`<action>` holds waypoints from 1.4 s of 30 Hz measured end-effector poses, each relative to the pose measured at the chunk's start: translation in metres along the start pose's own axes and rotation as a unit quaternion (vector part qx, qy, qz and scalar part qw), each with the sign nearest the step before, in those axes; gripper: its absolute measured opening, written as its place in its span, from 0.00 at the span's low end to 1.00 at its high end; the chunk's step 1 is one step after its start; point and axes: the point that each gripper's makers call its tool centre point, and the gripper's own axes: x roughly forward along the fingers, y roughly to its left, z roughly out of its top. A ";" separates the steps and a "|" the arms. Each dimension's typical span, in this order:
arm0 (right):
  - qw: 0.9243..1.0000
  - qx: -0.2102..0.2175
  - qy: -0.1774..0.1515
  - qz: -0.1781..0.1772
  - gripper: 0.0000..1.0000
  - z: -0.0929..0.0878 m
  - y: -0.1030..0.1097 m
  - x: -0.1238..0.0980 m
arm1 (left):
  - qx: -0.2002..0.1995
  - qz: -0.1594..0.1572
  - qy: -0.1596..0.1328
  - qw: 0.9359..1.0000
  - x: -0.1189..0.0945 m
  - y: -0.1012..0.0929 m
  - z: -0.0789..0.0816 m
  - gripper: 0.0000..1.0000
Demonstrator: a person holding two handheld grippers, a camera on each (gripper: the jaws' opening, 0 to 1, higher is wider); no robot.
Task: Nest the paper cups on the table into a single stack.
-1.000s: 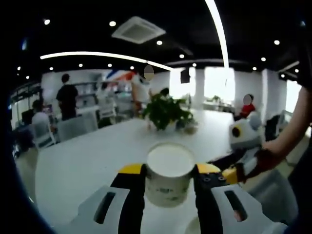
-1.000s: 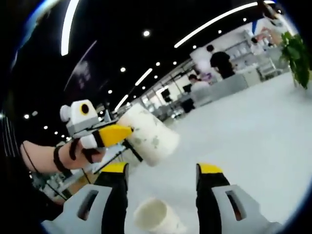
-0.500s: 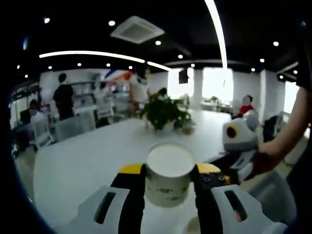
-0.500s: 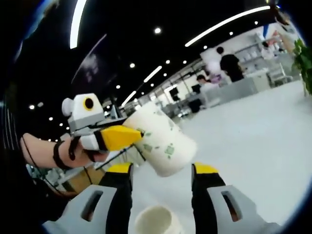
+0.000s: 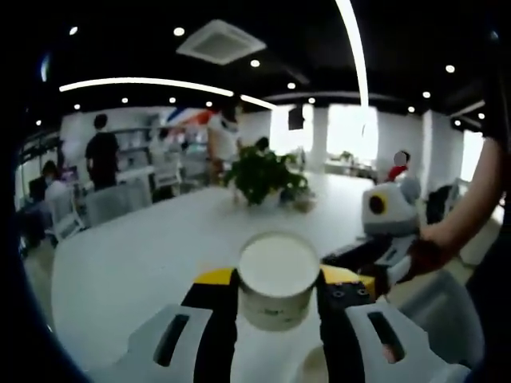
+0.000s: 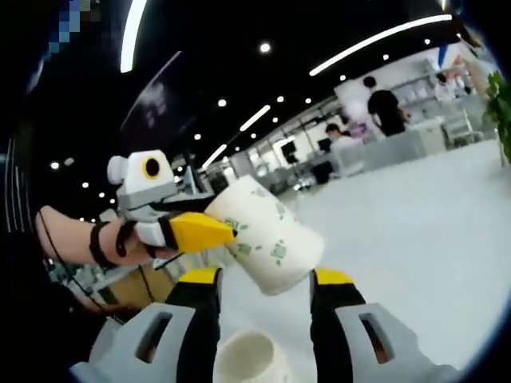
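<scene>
Holding one paper cup (image 5: 279,278) clamped between the jaws of your left gripper (image 5: 278,281), you have it lifted clear of the white table (image 5: 144,255); in the right gripper view that same cup lies tilted on its side, its closed base pointing toward the space between your right jaws. Your right gripper (image 6: 265,281) has a second cup (image 6: 244,361) low between its jaws, mouth facing up. Whether those jaws are pressing on it or just framing it I cannot tell, since the contact is cut off at the near edge.

Judging from this, you are mid-way through one nesting step: both cups are in reach of each other, the lifted cup's base hangs just above and beyond the lower cup's open rim, but the two are still apart. Nothing is stacked yet as far as these views show.

What is left for you: line the base up with the lower rim, slide it in, then let go with the left. No further loose cups are visible on the table near the potted plant (image 5: 263,177) at the far side, so I cannot say how many more remain.
</scene>
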 end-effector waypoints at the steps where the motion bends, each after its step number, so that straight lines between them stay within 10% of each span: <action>1: 1.000 -0.005 0.003 0.002 0.41 0.000 0.001 0.000 | -0.001 -0.001 -0.001 1.000 0.000 0.000 0.000 0.37; 42: 0.998 -0.047 0.003 0.043 0.25 0.025 0.008 -0.019 | -0.025 -0.042 0.020 0.999 -0.015 -0.005 -0.017 0.37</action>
